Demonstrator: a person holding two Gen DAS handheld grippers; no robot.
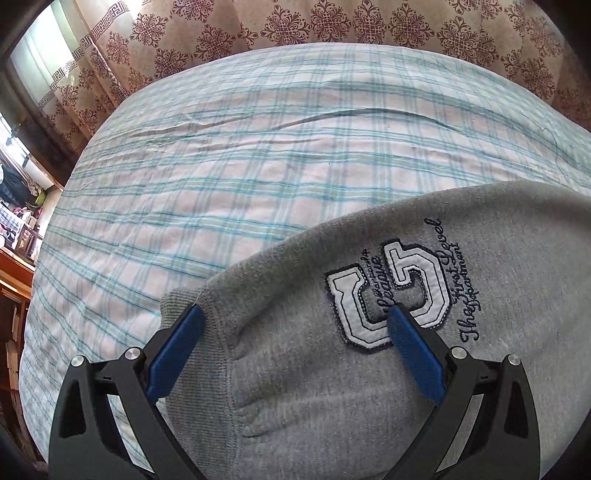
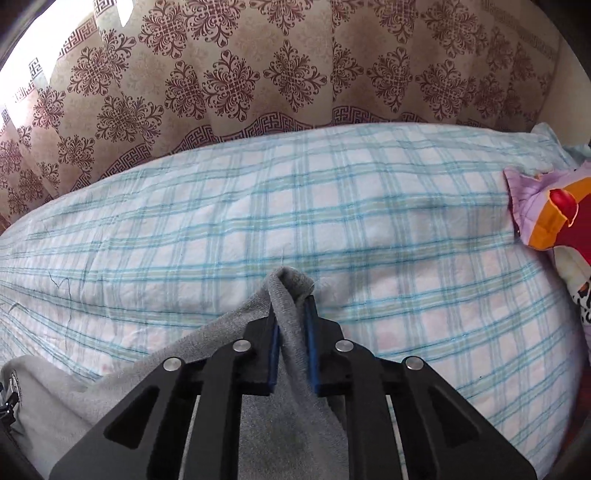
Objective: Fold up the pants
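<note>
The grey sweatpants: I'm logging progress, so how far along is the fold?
Early. Done: the grey sweatpants lie on the plaid bedsheet. In hand: the right gripper is shut on a bunched fabric edge; the left gripper is open over the logo patch. Left: no finished fold shows.

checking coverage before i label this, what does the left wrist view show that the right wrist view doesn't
Only the left wrist view: the white letter patch on the grey pants, the left tool open over them, and wooden shelves.

Only the right wrist view: the right tool shut on a pants fold, and a colourful cloth.

Both: plaid bedsheet and patterned curtain.
</note>
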